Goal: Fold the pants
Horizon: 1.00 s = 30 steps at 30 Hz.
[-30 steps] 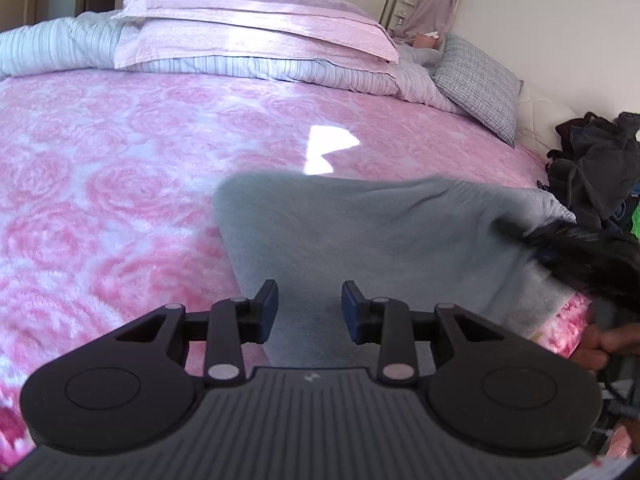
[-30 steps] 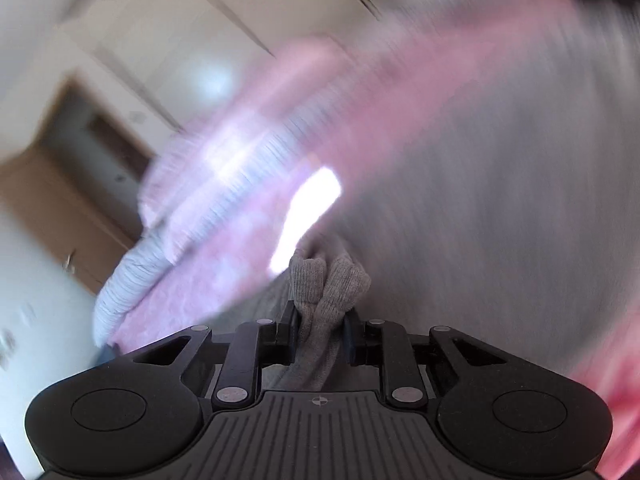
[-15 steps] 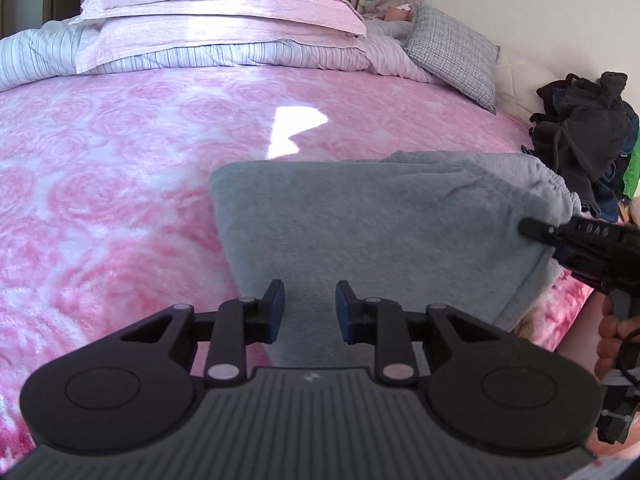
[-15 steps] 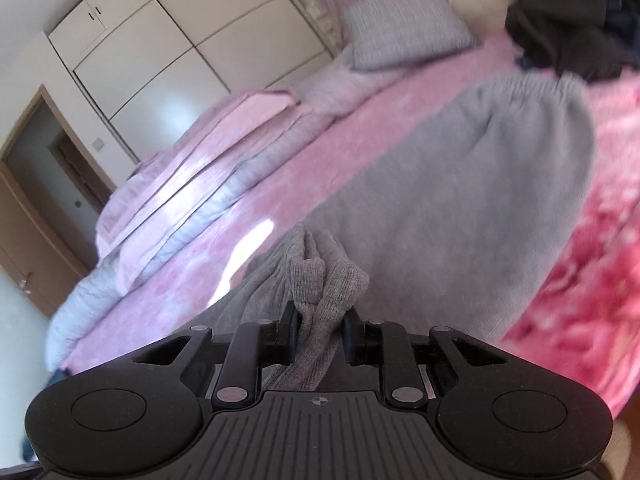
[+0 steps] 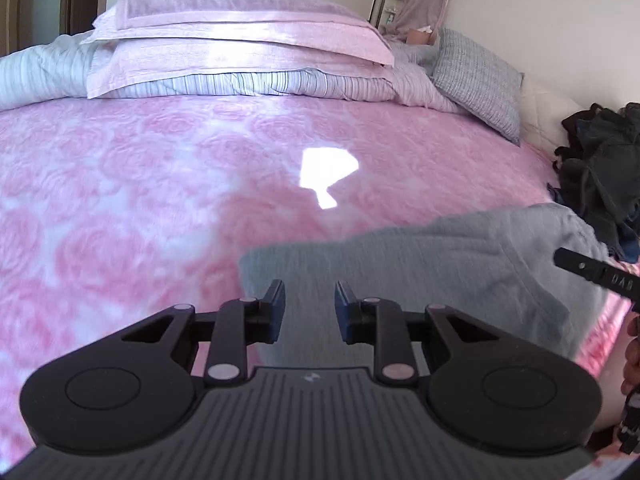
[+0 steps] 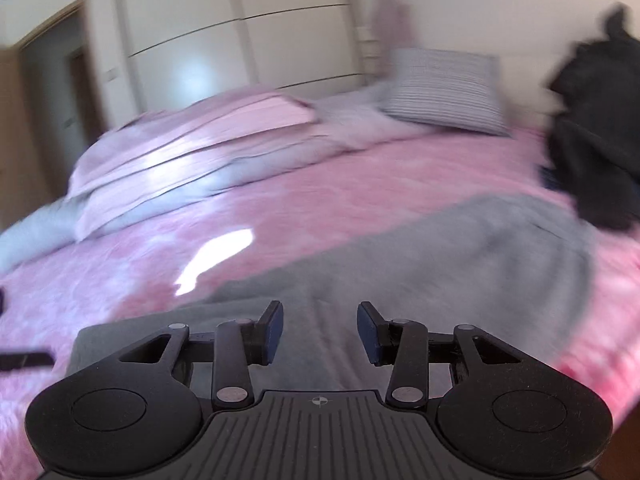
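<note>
Grey knit pants [image 5: 420,276] lay directly ahead, lengthwise left-to-right; left gripper [image 5: 308,306] and right gripper [image 6: 319,330] both released, empty.

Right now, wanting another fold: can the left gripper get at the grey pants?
Probably yes: the left gripper has open, empty jaws right over the grey pants, with nothing between them.

Both tongs, left [image 5: 310,307] and right [image 6: 319,330], gape, holding nothing.
</note>
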{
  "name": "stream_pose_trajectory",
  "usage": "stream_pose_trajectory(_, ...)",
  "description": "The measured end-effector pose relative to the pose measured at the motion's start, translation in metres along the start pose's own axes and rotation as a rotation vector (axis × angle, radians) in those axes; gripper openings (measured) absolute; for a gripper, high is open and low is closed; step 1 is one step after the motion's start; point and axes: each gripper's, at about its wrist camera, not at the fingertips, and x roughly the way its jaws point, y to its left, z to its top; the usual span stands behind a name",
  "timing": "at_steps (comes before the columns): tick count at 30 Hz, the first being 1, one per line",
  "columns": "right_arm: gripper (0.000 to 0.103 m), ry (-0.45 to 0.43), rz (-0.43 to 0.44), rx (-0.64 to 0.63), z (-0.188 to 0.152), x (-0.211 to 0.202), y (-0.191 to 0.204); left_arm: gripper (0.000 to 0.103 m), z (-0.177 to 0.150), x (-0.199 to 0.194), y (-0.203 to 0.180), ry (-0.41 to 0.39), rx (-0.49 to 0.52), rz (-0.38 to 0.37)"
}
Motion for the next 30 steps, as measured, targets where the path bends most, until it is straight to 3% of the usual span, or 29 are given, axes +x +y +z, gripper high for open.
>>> stream_pose_trajectory(4, 0.029, 0.061, 0.021, -0.105, -0.011, 0.043, 0.007, 0.021, -0.002, 0.050, -0.001, 0.081, 0.033, 0.053)
stream_pose_trajectory(6, 0.028, 0.202, 0.006, -0.150, -0.026, 0.076, 0.003, 0.018, -0.014, 0.068, 0.002, 0.105, 0.056, 0.074)
stream_pose_trajectory(8, 0.028, 0.174, 0.029, -0.148, -0.032, 0.077, -0.004, 0.018, -0.018, 0.062, 0.001, 0.085, 0.086, 0.073)
stream_pose_trajectory(10, 0.028, 0.177, 0.037, -0.126, -0.026, 0.063, -0.007, 0.017, -0.017, 0.048, 0.002, 0.110, 0.050, 0.087)
stream_pose_trajectory(14, 0.028, 0.107, 0.041, -0.078, -0.020, -0.002, -0.019, 0.016, -0.027, -0.006, -0.005, 0.094, -0.011, 0.047)
stream_pose_trajectory(17, 0.028, 0.117, 0.050, -0.083, -0.035, -0.038, -0.021, 0.016, -0.049, -0.035, -0.017, 0.125, -0.046, 0.021)
stream_pose_trajectory(19, 0.028, 0.147, 0.049, -0.134, -0.045, -0.040, -0.011, 0.016, -0.065, -0.040, -0.024, 0.161, -0.068, 0.006)
stream_pose_trajectory(22, 0.028, 0.254, 0.018, -0.123, -0.062, -0.019, -0.012, 0.018, -0.077, -0.038, -0.031, 0.183, -0.055, 0.061)
stream_pose_trajectory(25, 0.029, 0.258, 0.004, -0.113, -0.056, -0.030, -0.009, 0.018, -0.074, -0.049, -0.035, 0.183, -0.051, 0.096)
stream_pose_trajectory(26, 0.031, 0.253, 0.004, -0.120, -0.053, -0.037, -0.006, 0.018, -0.073, -0.053, -0.037, 0.186, -0.047, 0.107)
stream_pose_trajectory(28, 0.048, 0.245, 0.013, -0.139, -0.049, -0.052, 0.000, 0.018, -0.074, -0.063, -0.040, 0.193, -0.036, 0.128)
stream_pose_trajectory(30, 0.054, 0.234, 0.012, -0.142, -0.050, -0.066, 0.006, 0.021, -0.077, -0.074, -0.044, 0.192, -0.030, 0.134)
